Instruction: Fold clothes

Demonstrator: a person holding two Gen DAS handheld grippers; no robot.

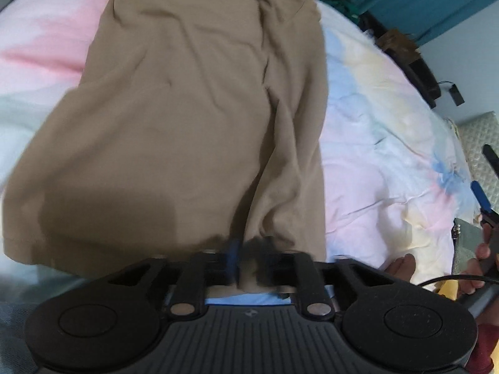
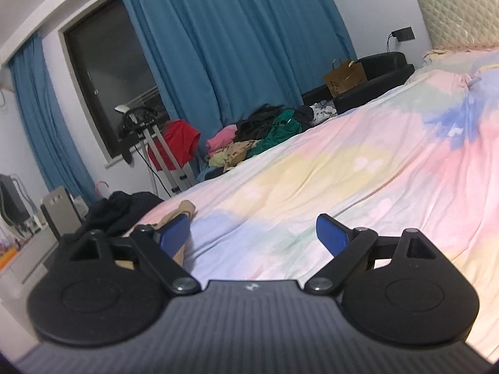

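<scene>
Across the bedspread (image 2: 312, 168), right gripper (image 2: 254, 237) agape; left gripper (image 1: 248, 260) pinching tan shirt (image 1: 187, 124).

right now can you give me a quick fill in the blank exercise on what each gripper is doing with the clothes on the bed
1. The left gripper is shut on the hem of the ____ shirt.
2. The right gripper is ____ and holds nothing.
3. The shirt lies on a pastel bedsheet, and behind the bed hang ____ curtains.
4. A pile of clothes sits at the far edge of the ____.

Missing words: tan; open; blue; bed
</scene>
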